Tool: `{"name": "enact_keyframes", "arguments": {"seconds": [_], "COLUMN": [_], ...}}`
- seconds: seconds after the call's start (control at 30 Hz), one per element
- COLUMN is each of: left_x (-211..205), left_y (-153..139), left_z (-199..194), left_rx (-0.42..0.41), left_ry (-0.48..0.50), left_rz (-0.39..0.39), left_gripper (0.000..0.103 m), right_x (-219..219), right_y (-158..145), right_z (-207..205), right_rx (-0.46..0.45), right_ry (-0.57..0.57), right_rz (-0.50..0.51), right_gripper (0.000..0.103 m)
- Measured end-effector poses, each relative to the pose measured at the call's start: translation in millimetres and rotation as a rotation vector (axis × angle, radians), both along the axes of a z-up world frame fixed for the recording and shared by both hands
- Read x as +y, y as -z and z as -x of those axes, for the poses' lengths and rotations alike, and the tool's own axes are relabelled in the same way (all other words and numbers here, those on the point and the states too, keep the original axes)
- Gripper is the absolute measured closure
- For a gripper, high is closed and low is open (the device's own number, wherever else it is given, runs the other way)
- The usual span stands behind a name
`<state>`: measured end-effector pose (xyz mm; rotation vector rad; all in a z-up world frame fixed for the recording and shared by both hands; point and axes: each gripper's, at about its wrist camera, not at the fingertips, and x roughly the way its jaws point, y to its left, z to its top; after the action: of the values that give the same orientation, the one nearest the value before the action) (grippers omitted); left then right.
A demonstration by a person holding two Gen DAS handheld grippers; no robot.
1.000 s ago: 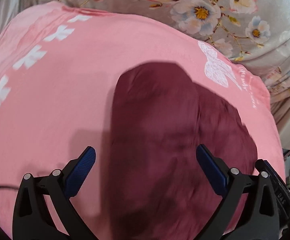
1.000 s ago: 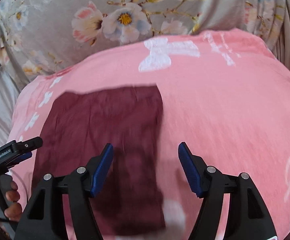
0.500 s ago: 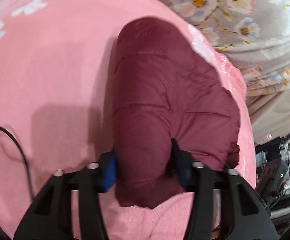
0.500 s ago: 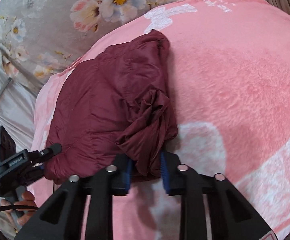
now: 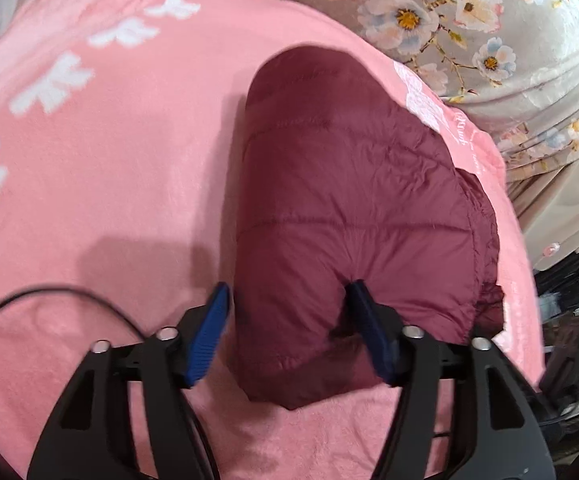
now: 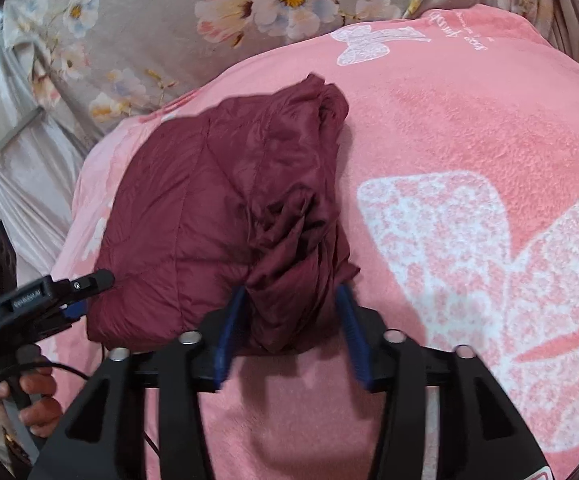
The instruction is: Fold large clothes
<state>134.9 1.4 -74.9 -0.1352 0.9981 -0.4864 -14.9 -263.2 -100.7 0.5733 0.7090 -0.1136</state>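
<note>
A maroon quilted jacket [image 5: 353,208] lies folded into a thick bundle on a pink blanket [image 5: 101,168] with white bow prints, spread over a bed. Past the blanket's far edge shows a grey floral sheet [image 5: 489,20].

The left claw [image 5: 287,308] straddles the near end of the jacket – its jaws have just been opening, and they now stand spread with the puffy fabric between them. The blue left pad [image 5: 209,336] stands just clear of the jacket's side; the right pad sits in a dent in the padding, touching the fabric but not squeezing it against the other pad. A black cable [image 5: 49,300] loops over the blanket beside the left finger.

The right claw [image 6: 291,300] is at the jacket's other near corner, where loose, crumpled lining [image 6: 297,240] hangs down in folds. Its jaws too have just been opening. They are spread, with that wrinkled fabric hanging between the blue pads [image 6: 229,332], close to both; a firm pinch is not visible.

In the right wrist view the quilted, smoother side of the bundle lies to the left and the rumpled part to the right, with a narrower bunched tip at the far end. At that view's left edge appears the left claw seen from the side, by the jacket's near left corner, and below it a hand [image 6: 37,396] grips its handle – fingers wrapped round.
</note>
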Motion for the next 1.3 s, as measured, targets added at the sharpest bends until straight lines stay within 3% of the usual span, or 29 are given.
{"name": "enact_keyframes", "arguments": {"seconds": [0.03, 0.07, 0.33, 0.4, 0.47, 0.57, 0.67, 1.03, 1.3], "left_x": [-3, -7, -27, -32, -36, -38, -38, -19, -9], "left_y": [-2, -2, 20, 19, 13, -3, -26, -108, -170], "left_z": [-2, -6, -48, -50, -47, -37, -29, -20, -31], "left_rx": [-0.015, -0.022, 0.071, 0.074, 0.045, -0.03, -0.087, -0.271, -0.488], "left_ry": [-0.011, -0.017, -0.016, -0.013, -0.02, -0.006, 0.027, 0.065, 0.057], "left_rz": [-0.012, -0.013, 0.058, 0.066, 0.05, 0.018, 0.03, 0.084, 0.054], "left_gripper": [0.018, 0.01, 0.007, 0.009, 0.017, 0.048, 0.062, 0.063, 0.063], "right_x": [-11, -15, -34, -31, -29, -20, -10, 42, 71], "right_y": [0, -1, 23, 24, 25, 9, -15, -114, -170], "right_z": [-1, -5, -47, -51, -53, -50, -43, -41, -77], "right_rx": [-0.005, -0.006, -0.008, -0.027, -0.04, -0.066, -0.114, -0.309, -0.463], "right_ry": [0.005, 0.008, 0.011, -0.007, -0.039, -0.055, -0.053, -0.073, -0.089], "right_rz": [-0.027, -0.052, -0.256, -0.257, -0.282, -0.201, -0.122, 0.184, 0.336], "right_gripper": [0.035, 0.035, 0.029, 0.037, 0.062, 0.081, 0.084, 0.085, 0.086]}}
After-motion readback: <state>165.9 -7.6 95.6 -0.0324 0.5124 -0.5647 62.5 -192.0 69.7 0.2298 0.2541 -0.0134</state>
